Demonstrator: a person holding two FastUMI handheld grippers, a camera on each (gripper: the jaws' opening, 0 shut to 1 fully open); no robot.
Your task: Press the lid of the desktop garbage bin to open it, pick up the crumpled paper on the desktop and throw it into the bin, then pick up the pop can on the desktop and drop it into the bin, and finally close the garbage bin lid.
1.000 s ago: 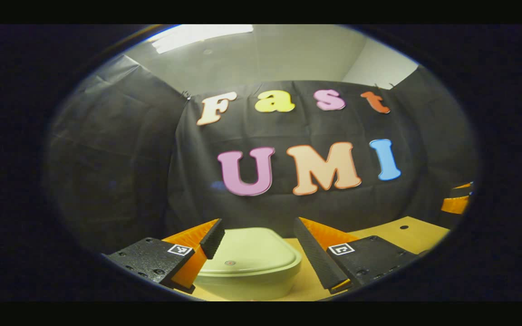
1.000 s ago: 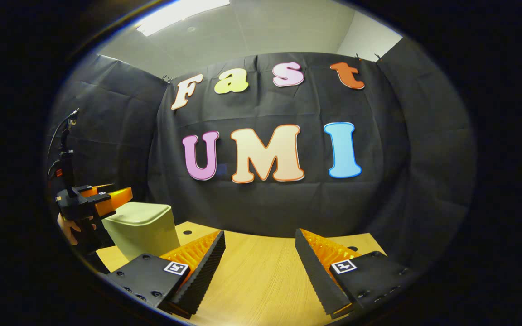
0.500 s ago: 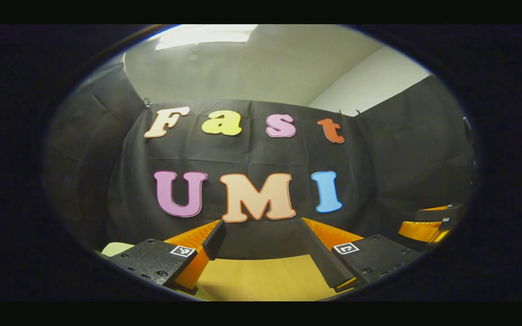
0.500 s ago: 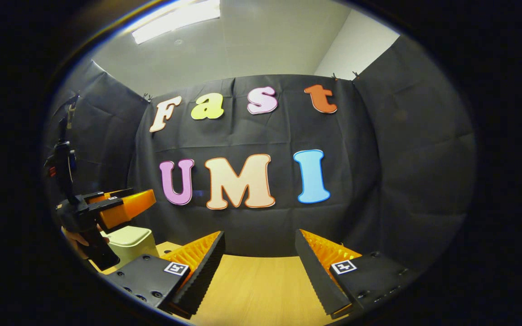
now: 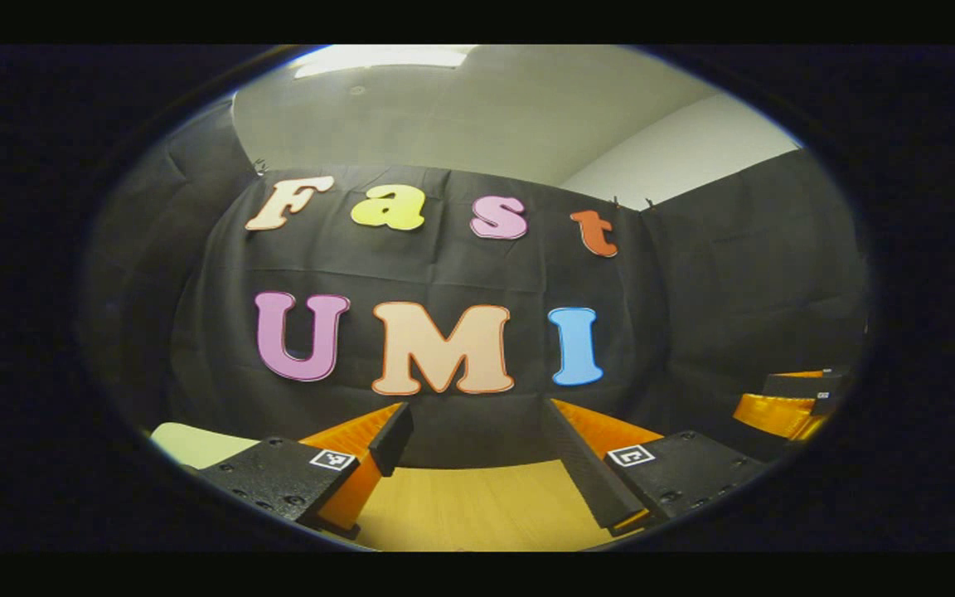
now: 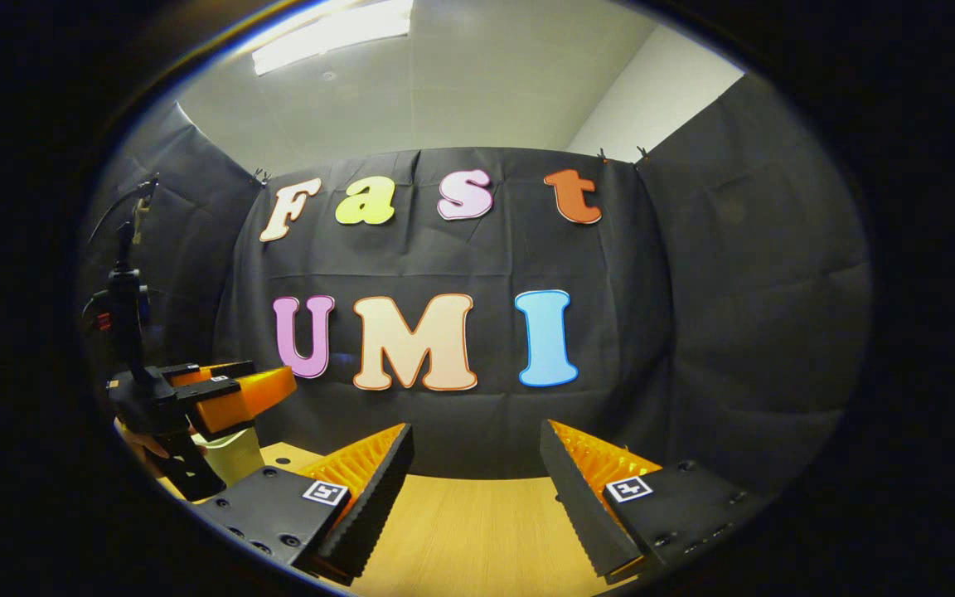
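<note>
A: Biggest first, what's lying under both grippers?

B: Wooden desktop (image 6: pixel 477 531), also showing in the left gripper view (image 5: pixel 477 506), running back to the black cloth wall (image 6: pixel 693 332).

A: Where's the bin sitting?

B: The garbage bin (image 6: pixel 233 456) is sitting at the far left in the right gripper view, mostly hidden behind the other gripper; a pale corner of it (image 5: pixel 196 444) is peeking out at bottom left in the left gripper view. Lid position: can't tell.

A: Left gripper?

B: The left gripper (image 5: pixel 477 448) is hovering above the desktop w/ jaws spread wide, gripping nothing. In the right gripper view it's (image 6: pixel 266 390) hanging just in front of the bin, a hand (image 6: pixel 142 444) wrapping the handle.

A: Right gripper?

B: The right gripper (image 6: pixel 477 481) is also gaping wide, nothing btwn its fingers, over bare wood. It's (image 5: pixel 788 406) poking in at the right edge of the left gripper view.
</note>
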